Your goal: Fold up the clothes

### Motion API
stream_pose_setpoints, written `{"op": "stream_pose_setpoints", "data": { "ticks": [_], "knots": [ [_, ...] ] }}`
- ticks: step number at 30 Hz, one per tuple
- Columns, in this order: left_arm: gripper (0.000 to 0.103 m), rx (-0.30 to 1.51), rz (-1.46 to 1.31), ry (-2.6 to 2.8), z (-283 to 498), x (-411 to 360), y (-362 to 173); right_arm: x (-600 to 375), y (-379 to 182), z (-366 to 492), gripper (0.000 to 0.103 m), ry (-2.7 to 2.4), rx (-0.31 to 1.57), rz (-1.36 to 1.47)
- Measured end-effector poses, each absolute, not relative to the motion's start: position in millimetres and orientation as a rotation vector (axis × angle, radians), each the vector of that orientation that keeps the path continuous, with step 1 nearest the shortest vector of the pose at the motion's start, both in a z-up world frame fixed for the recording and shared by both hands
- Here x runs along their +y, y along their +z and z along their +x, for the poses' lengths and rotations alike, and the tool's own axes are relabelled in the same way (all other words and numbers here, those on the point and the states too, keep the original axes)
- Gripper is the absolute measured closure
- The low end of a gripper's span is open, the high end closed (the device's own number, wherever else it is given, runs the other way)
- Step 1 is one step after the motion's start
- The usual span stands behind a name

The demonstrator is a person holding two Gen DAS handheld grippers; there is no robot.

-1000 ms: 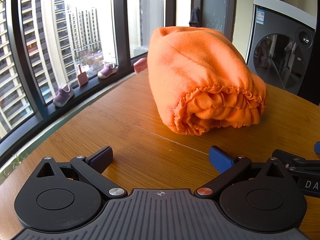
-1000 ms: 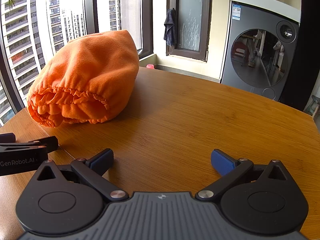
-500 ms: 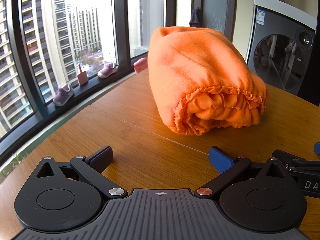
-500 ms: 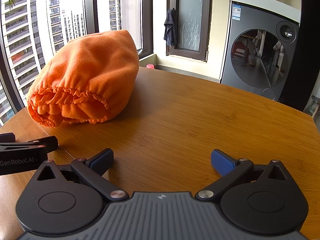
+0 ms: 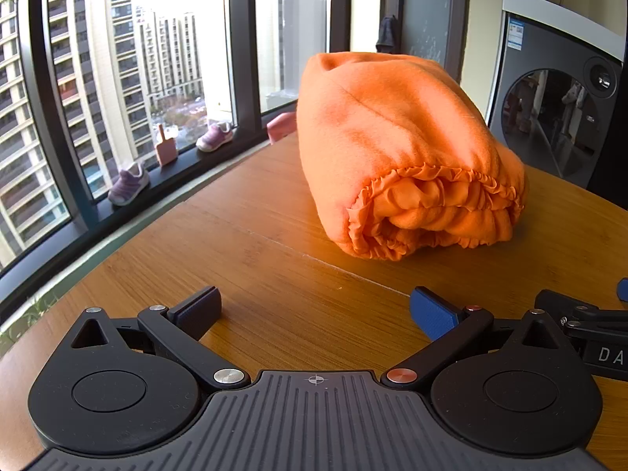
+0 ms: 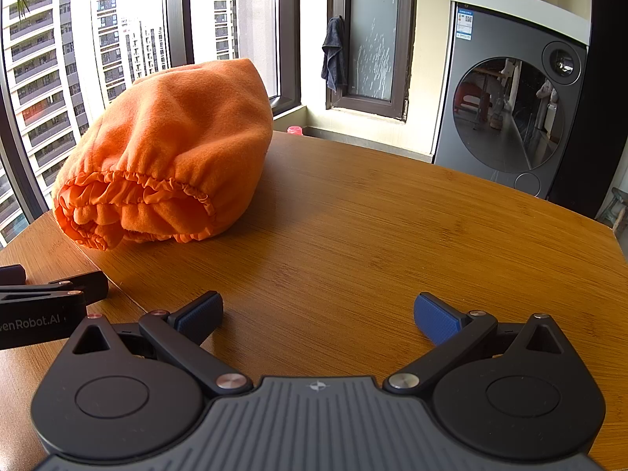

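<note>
Ahead, one folded orange garment lies as a thick bundle on the wooden table, its gathered frilly edge facing both cameras; in the right wrist view it sits toward the table's left side by the windows. Nothing stands between it and either claw. The left claw rests low over the table with its jaws spread wide and nothing between them; the right claw does the same, just beside it and well short of the bundle. Two small shoes and a pink scoop stand on the windowsill. One washer stands beyond the table, door shut, and a dark cloth hangs by a window frame.
</note>
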State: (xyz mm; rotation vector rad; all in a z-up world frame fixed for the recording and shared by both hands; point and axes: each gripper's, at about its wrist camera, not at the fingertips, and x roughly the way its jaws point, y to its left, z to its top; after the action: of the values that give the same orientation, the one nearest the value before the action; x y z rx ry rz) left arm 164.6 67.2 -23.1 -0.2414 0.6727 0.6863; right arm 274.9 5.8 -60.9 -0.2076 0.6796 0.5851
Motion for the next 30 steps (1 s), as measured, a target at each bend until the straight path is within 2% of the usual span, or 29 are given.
{"op": "stream_pose_setpoints", "data": {
  "ticks": [30],
  "knots": [
    [0.0,0.734,-0.227,0.565,156.6,74.0,-18.4,6.2,-61.0,275.9,0.0,0.584,0.68,-0.207]
  ]
}}
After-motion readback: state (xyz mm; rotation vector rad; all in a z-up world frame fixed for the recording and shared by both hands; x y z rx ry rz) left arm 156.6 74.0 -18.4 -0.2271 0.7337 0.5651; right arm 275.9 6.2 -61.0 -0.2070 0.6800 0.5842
